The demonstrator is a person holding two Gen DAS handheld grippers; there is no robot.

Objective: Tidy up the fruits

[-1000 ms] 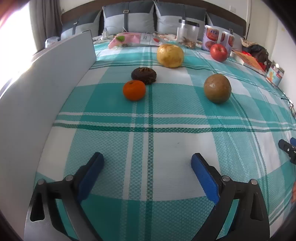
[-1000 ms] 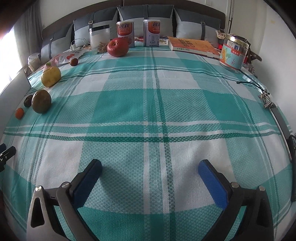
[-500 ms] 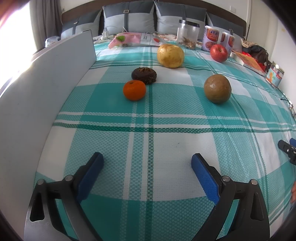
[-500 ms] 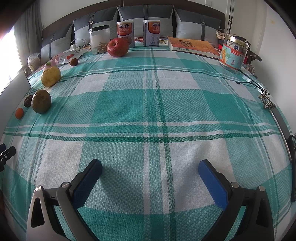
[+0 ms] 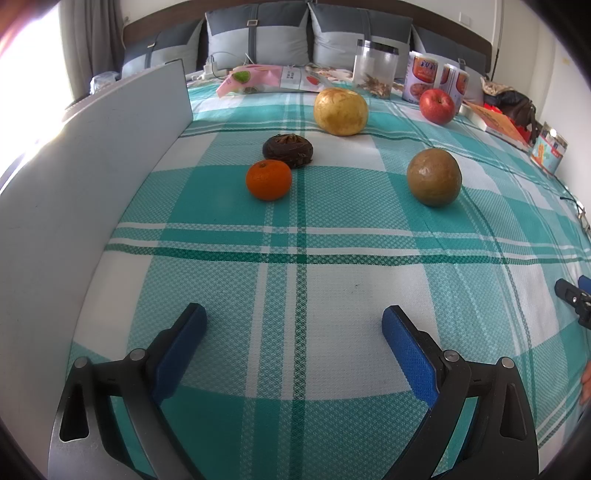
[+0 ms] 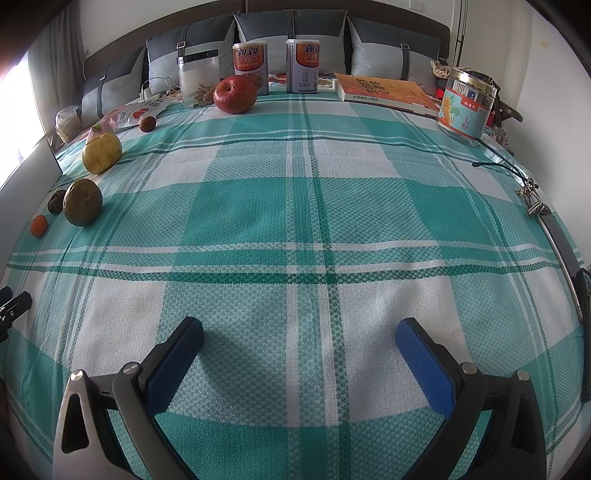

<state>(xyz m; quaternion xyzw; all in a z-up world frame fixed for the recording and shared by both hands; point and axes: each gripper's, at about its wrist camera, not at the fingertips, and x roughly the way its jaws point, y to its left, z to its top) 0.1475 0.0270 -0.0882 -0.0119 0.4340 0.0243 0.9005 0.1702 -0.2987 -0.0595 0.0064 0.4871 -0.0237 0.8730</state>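
Teal plaid bedspread (image 6: 295, 206), grey pillows (image 6: 291, 33), white board (image 5: 92, 155) at left.

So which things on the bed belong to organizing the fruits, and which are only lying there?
For the job: orange, apple, yellow fruit, brown-green fruit, dark fruit.

Just lying about: two cans, clear jar, book, labelled tub, pillows.

Bare plaid bedspread (image 6: 295, 206) lies open from the white board (image 5: 92, 184) across to the tin (image 6: 466, 107), with the tangerine (image 5: 268, 180), dark fruit (image 5: 288, 150), brown fruit (image 5: 434, 176) and yellow fruit (image 5: 340, 111) clustered near the board.
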